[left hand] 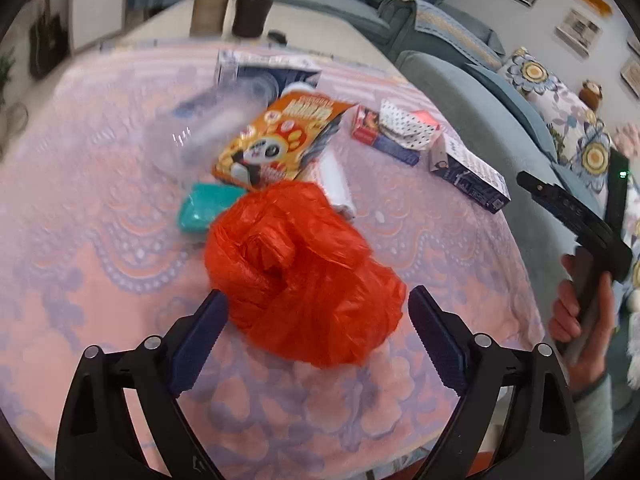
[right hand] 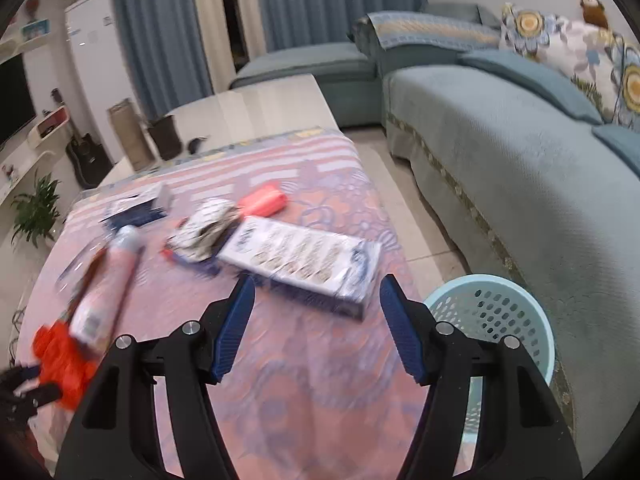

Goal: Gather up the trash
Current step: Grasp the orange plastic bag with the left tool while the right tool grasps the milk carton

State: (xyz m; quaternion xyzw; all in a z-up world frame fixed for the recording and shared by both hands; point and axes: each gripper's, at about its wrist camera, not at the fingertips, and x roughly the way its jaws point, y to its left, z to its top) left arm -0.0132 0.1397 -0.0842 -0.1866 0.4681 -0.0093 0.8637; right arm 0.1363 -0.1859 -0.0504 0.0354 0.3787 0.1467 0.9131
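A crumpled orange plastic bag [left hand: 304, 272] lies on the pink patterned tablecloth [left hand: 100, 240]. My left gripper [left hand: 318, 300] is open, its blue fingers on either side of the bag's near end, not touching it. My right gripper [right hand: 316, 284] is open and empty above the cloth, just short of a long white and blue box [right hand: 308, 260]. The bag also shows at the right wrist view's lower left [right hand: 64, 360]. A light blue trash basket [right hand: 496, 316] stands on the floor beside the table's right edge.
Behind the bag lie an orange snack box [left hand: 280, 140], a teal container [left hand: 204, 208], a white tube [left hand: 336, 180], a blurred clear plastic container [left hand: 224, 120] and small cartons [left hand: 396, 128]. A white and blue box [left hand: 468, 172] lies near the table edge. A grey-blue sofa [right hand: 520, 160] runs along the right.
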